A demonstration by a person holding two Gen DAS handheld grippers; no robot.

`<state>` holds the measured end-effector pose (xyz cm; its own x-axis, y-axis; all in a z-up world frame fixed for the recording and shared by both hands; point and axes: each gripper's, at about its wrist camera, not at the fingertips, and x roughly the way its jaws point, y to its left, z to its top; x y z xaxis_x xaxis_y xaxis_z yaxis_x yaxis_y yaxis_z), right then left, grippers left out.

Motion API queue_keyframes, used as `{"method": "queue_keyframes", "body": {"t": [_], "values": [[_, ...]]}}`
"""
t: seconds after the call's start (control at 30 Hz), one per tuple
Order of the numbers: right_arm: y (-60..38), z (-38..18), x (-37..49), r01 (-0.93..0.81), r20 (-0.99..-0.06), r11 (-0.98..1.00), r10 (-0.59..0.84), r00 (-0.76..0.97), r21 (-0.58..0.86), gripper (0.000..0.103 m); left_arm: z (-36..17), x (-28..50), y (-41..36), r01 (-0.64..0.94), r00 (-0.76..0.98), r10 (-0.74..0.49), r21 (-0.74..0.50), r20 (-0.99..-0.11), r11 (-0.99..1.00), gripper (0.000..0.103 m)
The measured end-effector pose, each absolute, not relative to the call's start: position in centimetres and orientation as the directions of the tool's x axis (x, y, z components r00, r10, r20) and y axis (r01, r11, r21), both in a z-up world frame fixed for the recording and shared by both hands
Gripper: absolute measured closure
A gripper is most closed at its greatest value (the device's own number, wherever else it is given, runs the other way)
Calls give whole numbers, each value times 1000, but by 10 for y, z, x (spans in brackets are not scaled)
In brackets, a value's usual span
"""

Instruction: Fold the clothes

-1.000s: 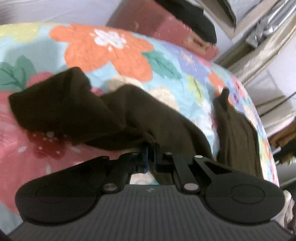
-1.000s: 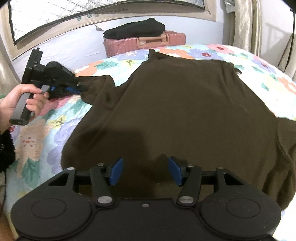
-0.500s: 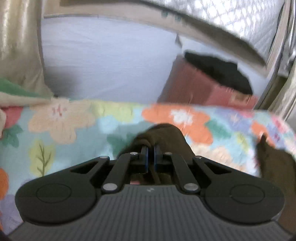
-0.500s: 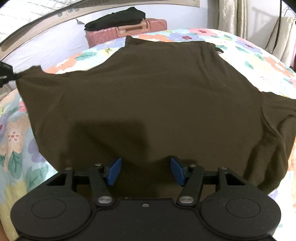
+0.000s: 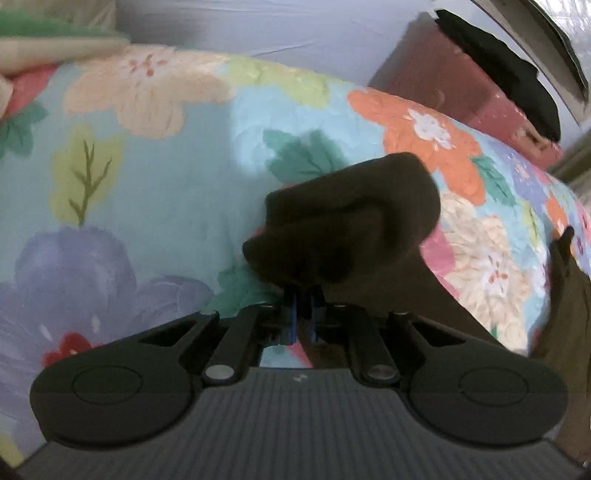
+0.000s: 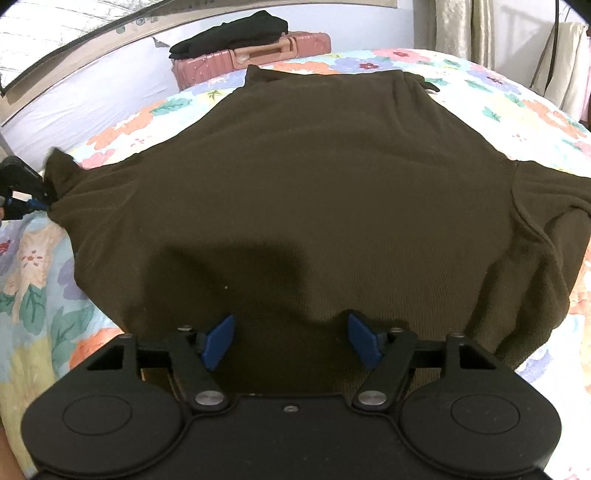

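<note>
A dark brown shirt [image 6: 314, 192] lies spread flat on the flowered bed cover [image 6: 37, 280]. Its left sleeve end [image 5: 351, 218] is bunched just in front of my left gripper [image 5: 303, 317], whose blue pads stand a thin gap apart and are opening, with cloth still between them. The right wrist view shows that gripper [image 6: 22, 188] at the far left, at the stretched sleeve tip [image 6: 59, 166]. My right gripper [image 6: 291, 343] hovers over the shirt's near edge. Its jaws are wide and opening, and no cloth is pinched between them.
A pink suitcase [image 6: 258, 55] with folded black clothing [image 6: 232, 35] on top stands beyond the bed's far edge, under a window. Curtains [image 6: 461, 29] and hanging cloth [image 6: 565, 62] are at the right. A pillow edge [image 5: 55, 40] shows at the top left.
My left gripper drew the sleeve out to the left, so the crumpled sleeve now lies straight. Its pads have parted slightly. The right gripper's jaws have widened over the shirt.
</note>
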<state>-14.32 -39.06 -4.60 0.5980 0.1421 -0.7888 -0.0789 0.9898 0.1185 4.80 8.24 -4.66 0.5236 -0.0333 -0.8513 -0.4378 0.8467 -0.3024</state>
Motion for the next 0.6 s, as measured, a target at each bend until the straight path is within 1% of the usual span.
{"method": "queue_keyframes", "body": {"t": [0.03, 0.07, 0.1, 0.17, 0.27, 0.3, 0.33, 0.37, 0.4, 0.43, 0.47, 0.5, 0.6], "values": [[-390, -46, -143, -79, -790, 990, 141, 597, 117, 26, -42, 48, 82, -431, 528, -28, -296, -849, 852, 84], [-390, -46, -142, -80, -791, 990, 141, 596, 116, 25, -37, 47, 83, -423, 538, -32, -302, -843, 854, 75], [-390, -43, -142, -81, -792, 990, 141, 594, 115, 25, -33, 46, 84, -411, 545, -50, -318, -837, 854, 69], [-392, -37, -142, -85, -793, 990, 144, 593, 116, 25, -23, 43, 88, -384, 563, -94, -361, -821, 850, 67], [-404, -13, -142, -95, -775, 985, 171, 608, 143, 25, -4, 35, 92, -316, 616, -200, -472, -762, 823, 67], [-410, -2, -140, -100, -770, 983, 182, 612, 152, 25, 5, 33, 89, -291, 641, -204, -480, -740, 828, 63], [-417, 9, -137, -106, -766, 981, 191, 613, 160, 25, 14, 31, 86, -286, 665, -170, -458, -727, 842, 59], [-423, 22, -132, -111, -766, 981, 195, 612, 161, 25, 23, 28, 83, -298, 686, -108, -414, -719, 860, 53], [-429, 36, -127, -111, -766, 981, 192, 613, 157, 25, 32, 28, 80, -304, 705, -55, -371, -707, 877, 50], [-434, 51, -121, -107, -768, 982, 187, 613, 153, 25, 38, 32, 77, -292, 716, -34, -344, -697, 892, 50], [-440, 67, -112, -105, -774, 982, 186, 605, 154, 25, 43, 39, 73, -270, 720, -40, -332, -693, 904, 50], [-445, 83, -103, -106, -783, 981, 193, 591, 162, 25, 48, 47, 68, -239, 719, -71, -342, -691, 909, 50], [-458, 132, -72, -117, -815, 970, 244, 525, 215, 25, 56, 75, 47, -111, 690, -255, -447, -678, 888, 50]]}}
